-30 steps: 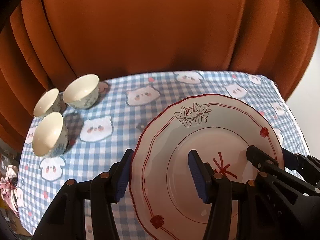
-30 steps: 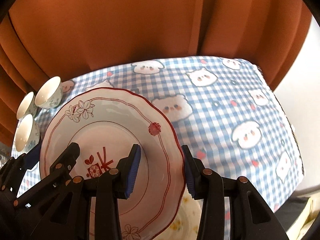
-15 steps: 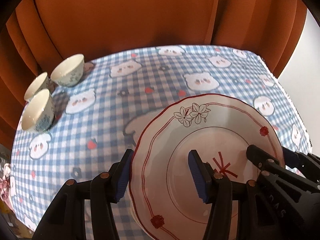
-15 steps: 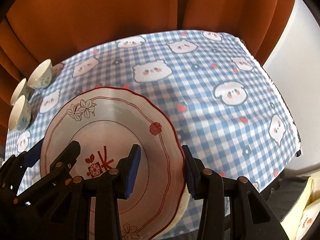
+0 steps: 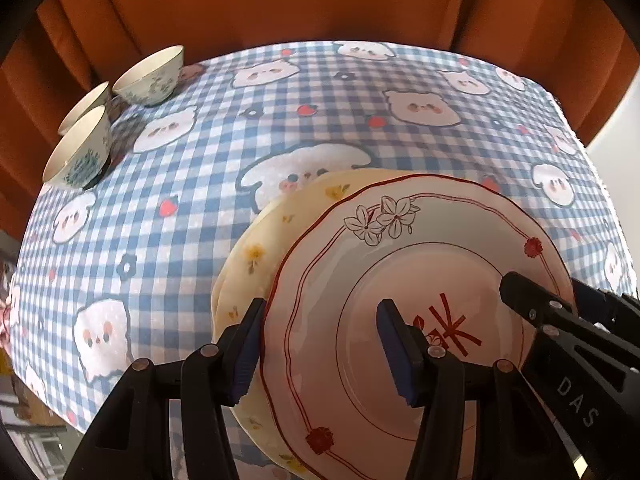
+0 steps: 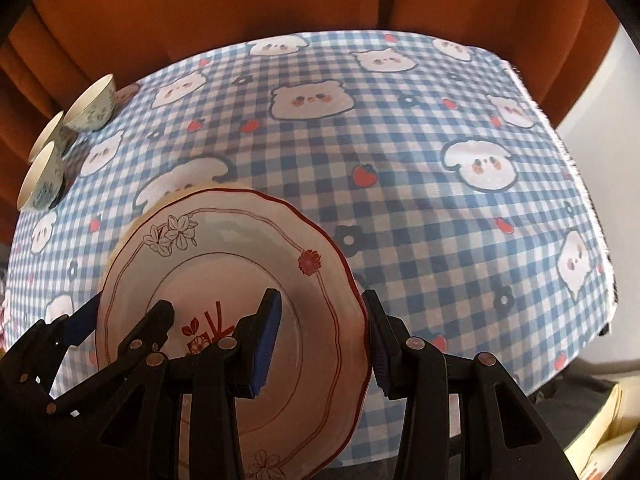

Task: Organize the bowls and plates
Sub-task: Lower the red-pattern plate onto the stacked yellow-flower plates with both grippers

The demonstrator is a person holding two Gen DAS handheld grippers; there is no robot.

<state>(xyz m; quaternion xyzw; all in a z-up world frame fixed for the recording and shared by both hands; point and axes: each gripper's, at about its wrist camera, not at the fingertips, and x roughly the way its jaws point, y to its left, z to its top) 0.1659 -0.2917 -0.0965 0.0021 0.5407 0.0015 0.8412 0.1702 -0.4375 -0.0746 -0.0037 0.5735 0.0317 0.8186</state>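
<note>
A white plate with a red rim and flower print [image 5: 424, 264] [image 6: 224, 264] is held between both grippers above the table. My left gripper [image 5: 324, 344] is shut on its left edge. My right gripper [image 6: 320, 336] is shut on its right edge. A pale yellow plate [image 5: 264, 240] lies on the cloth right under it, showing at the left; in the right wrist view only a sliver [image 6: 176, 196] shows. Three small bowls [image 5: 150, 76] [image 6: 90, 104] stand together at the far left of the table.
The table wears a blue checked cloth with animal faces [image 5: 320, 112] [image 6: 400, 160]. Orange curtains [image 5: 280, 0] hang close behind it. The table's right edge [image 6: 580, 208] drops off to a pale floor.
Both grippers have carried the red-rimmed plate back toward the near side and down. The yellow plate has come into view beneath it. The bowls have not moved.
</note>
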